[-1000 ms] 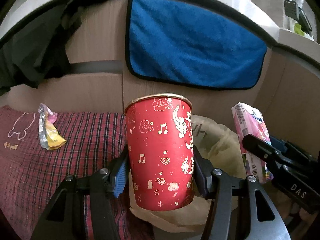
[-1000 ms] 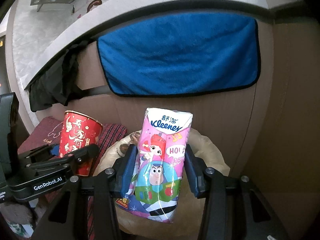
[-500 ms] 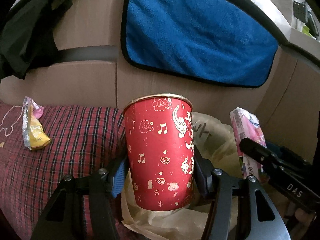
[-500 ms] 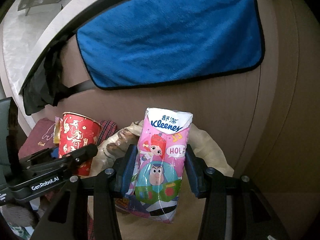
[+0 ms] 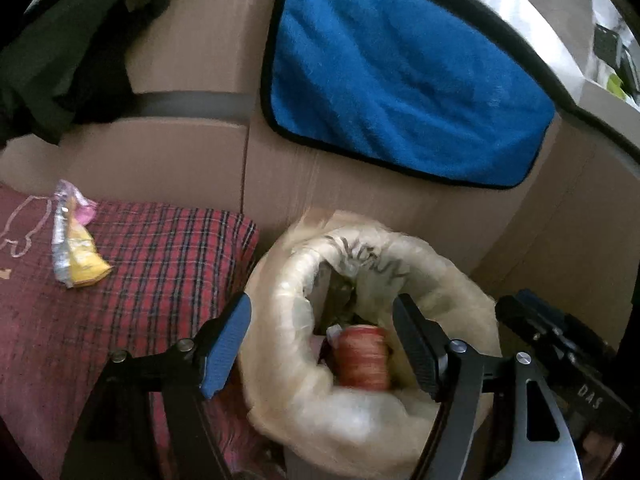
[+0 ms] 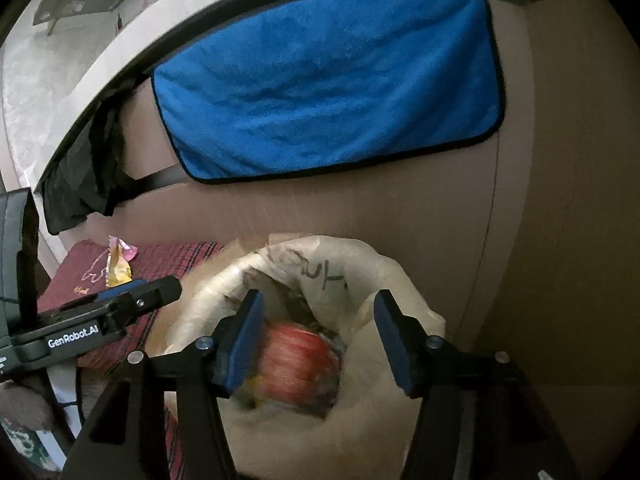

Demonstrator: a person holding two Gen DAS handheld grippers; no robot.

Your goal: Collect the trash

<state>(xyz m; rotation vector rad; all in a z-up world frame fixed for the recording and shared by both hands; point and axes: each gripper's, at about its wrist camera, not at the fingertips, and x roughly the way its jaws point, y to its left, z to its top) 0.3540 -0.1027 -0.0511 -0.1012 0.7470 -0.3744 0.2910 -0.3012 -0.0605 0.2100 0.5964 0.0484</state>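
Dim, motion-blurred, fisheye-warped edges

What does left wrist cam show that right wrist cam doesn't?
Left wrist only: the right tool at its right edge, and a cluttered shelf top right.

Right wrist only: the left tool, seen from the side and marked GenRobot.AI.

Both: the trash bag with the blurred red cup inside, blue towel, plaid cloth, and yellow wrapper lying on it.

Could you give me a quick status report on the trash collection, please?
Both hand-held grippers, left and right, just opened, empty over the trash bag. Red cup inside the bag. Yellow wrapper on the plaid cloth. Nothing obstructing.
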